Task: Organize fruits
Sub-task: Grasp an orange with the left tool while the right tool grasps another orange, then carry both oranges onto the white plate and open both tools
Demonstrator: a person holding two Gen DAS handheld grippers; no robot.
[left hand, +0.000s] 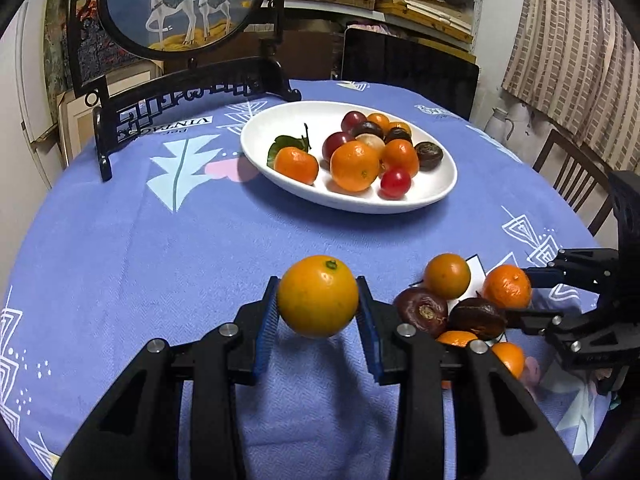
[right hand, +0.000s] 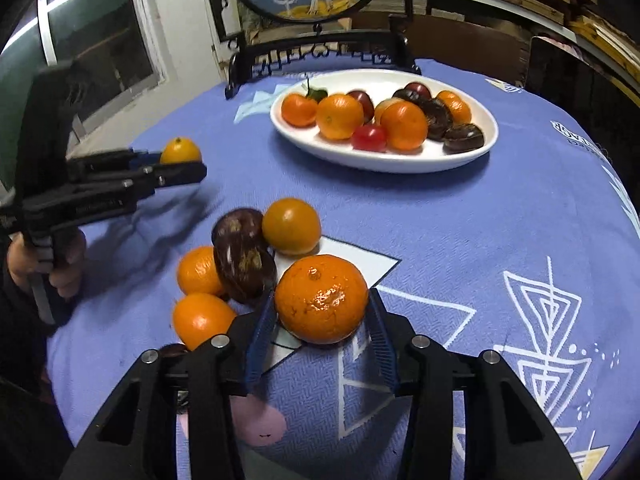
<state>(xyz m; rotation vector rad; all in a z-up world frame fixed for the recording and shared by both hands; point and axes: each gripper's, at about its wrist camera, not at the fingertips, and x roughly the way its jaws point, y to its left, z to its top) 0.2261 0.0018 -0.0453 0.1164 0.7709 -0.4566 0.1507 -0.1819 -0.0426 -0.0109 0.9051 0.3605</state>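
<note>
We see a round worktop [left hand: 140,240] under a blue patterned cloth, its far edge curving behind a dark carved stand [left hand: 192,96] that holds a round deer picture. Wide bare cloth lies between the near fruit and the white oval dish [left hand: 436,196], which sits toward the far side, just in front of the stand, and holds oranges, red fruits and dark brown fruits. The left side of the cloth is open all the way to its edge.

Our left claw [left hand: 318,304] grips a yellow-orange orange [left hand: 318,296], blue pads pressed on both sides, lifted just clear of the cloth above its shadow.

Our right claw [right hand: 322,312] is closed around a mandarin [right hand: 321,298], pads touching its flanks; we cannot tell whether it rests on the cloth.

Just left of the mandarin, a loose cluster [right hand: 244,256] of three oranges and dark brown fruits lies touching, near the worktop's front edge.
</note>
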